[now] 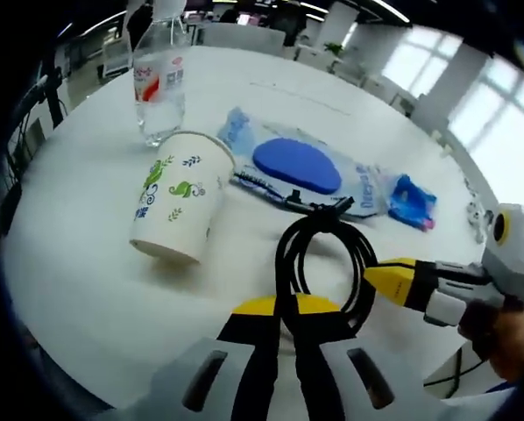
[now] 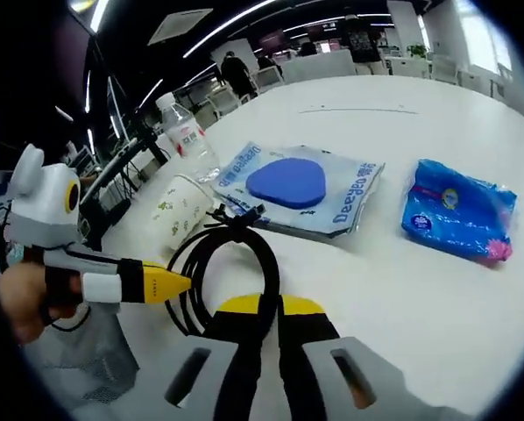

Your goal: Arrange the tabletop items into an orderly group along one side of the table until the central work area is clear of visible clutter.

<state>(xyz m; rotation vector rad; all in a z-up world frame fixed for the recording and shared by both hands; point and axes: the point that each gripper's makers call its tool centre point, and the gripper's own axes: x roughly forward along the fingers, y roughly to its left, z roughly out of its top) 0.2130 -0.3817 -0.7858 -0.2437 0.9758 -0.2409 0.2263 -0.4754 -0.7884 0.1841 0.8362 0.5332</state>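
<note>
A coiled black cable (image 1: pixel 325 254) lies on the white table (image 1: pixel 87 289) in front of both grippers. My left gripper (image 1: pixel 290 303) is shut on the near side of the coil. The right gripper (image 1: pixel 371 279) comes in from the right, its yellow tip closed against the coil's right edge. In the right gripper view the cable (image 2: pixel 230 263) sits just past my right gripper (image 2: pixel 269 303), and the left gripper (image 2: pixel 185 282) meets the coil's left side. A paper cup (image 1: pixel 176 197) with green leaf print lies on its side left of the cable.
A water bottle (image 1: pixel 159 79) stands behind the cup. A clear packet holding a blue oval pad (image 1: pixel 297 167) lies beyond the cable, with a small blue packet (image 2: pixel 459 210) to its right. A hand (image 2: pixel 25 298) holds the left gripper. Chairs and desks stand past the table.
</note>
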